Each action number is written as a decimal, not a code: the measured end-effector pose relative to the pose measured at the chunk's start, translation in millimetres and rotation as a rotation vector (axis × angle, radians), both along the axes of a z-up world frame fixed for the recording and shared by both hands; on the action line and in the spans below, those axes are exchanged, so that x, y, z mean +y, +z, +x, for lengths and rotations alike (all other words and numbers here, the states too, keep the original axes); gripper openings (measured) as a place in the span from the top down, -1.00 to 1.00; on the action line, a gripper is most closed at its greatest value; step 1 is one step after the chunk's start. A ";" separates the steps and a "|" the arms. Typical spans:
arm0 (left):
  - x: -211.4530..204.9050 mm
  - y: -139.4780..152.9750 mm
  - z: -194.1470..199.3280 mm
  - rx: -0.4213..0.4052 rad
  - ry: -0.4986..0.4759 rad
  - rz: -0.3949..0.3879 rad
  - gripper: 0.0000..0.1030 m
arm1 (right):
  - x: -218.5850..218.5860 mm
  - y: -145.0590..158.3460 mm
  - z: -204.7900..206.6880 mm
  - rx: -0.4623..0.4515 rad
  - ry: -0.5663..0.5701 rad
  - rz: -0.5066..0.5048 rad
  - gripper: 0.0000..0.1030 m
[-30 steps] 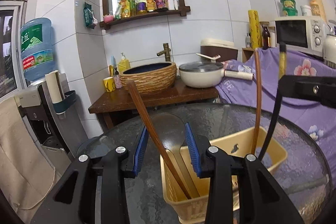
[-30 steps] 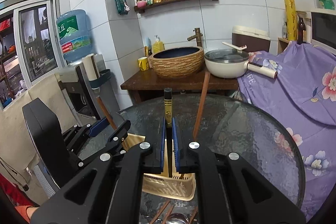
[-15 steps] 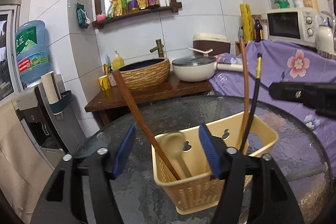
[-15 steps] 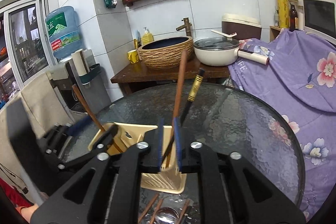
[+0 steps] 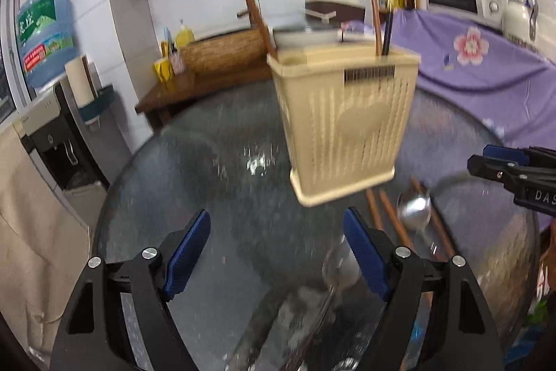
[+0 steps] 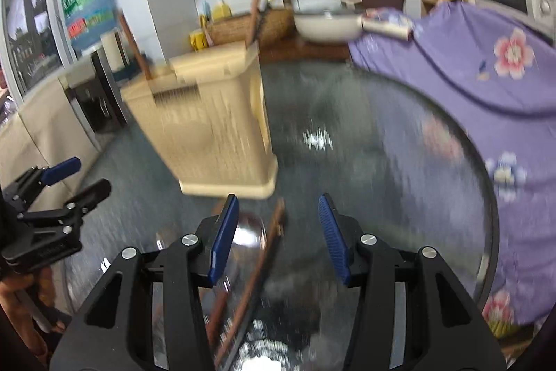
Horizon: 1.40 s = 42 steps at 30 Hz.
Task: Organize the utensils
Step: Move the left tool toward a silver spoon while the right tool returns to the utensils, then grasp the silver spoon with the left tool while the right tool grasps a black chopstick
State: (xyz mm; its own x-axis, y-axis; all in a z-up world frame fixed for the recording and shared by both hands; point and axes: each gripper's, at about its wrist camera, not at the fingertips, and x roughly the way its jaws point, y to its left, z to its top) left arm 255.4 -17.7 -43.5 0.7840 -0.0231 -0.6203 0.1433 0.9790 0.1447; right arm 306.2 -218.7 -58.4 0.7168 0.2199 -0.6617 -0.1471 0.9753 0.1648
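- The round glass table [image 5: 194, 162] fills the lower middle of both views; its curved rim runs down the left of the left wrist view and down the right of the right wrist view, where a purple flowered cloth [image 6: 486, 86] lies just beyond it.
- The cream utensil basket [image 5: 344, 124] stands upright on the glass, centre-right in the left wrist view and centre-left in the right wrist view [image 6: 215, 124], blurred in both.
- Bare glass lies left of the basket in the left wrist view and right of it in the right wrist view.
- A wooden handle [image 5: 255, 13] leans up and to the left out of the basket's far corner; a brown chopstick [image 5: 373, 9] and a dark one [image 5: 388, 32] stand nearly upright in its right end.
- Loose wooden chopsticks [image 5: 389, 214] and a metal spoon [image 5: 415, 209] lie on the glass at the basket's near base, in the lower right of the left wrist view, their long axes running from the basket toward the bottom of the frame.
- The left gripper [image 5: 276, 246] is spread wide and holds nothing, with bare glass between its blue pads.
- The right gripper [image 6: 278, 232] is also spread wide and grips nothing; a chopstick [image 6: 267, 242] and the spoon bowl [image 6: 248, 230] lie on the glass below the gap, untouched as far as the blur allows.
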 end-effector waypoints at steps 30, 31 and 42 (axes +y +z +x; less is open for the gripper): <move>-5.1 -55.5 -9.7 0.196 -0.061 -0.020 -0.21 | 29.3 -52.8 6.1 0.190 -0.027 -0.103 0.44; -5.5 -55.9 -9.6 0.202 -0.065 -0.026 -0.21 | 28.5 -52.9 10.5 0.188 -0.033 -0.107 0.46; -16.3 -63.2 3.3 0.215 -0.088 -0.011 -0.21 | 22.2 -54.0 36.8 0.185 -0.057 -0.078 0.58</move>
State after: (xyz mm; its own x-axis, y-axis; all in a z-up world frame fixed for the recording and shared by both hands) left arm 258.7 -34.1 -106.7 0.6286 -0.0935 -0.7721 0.2546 0.9628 0.0906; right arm 343.1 -196.5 -112.5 0.5913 0.1256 -0.7966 -0.0657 0.9920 0.1077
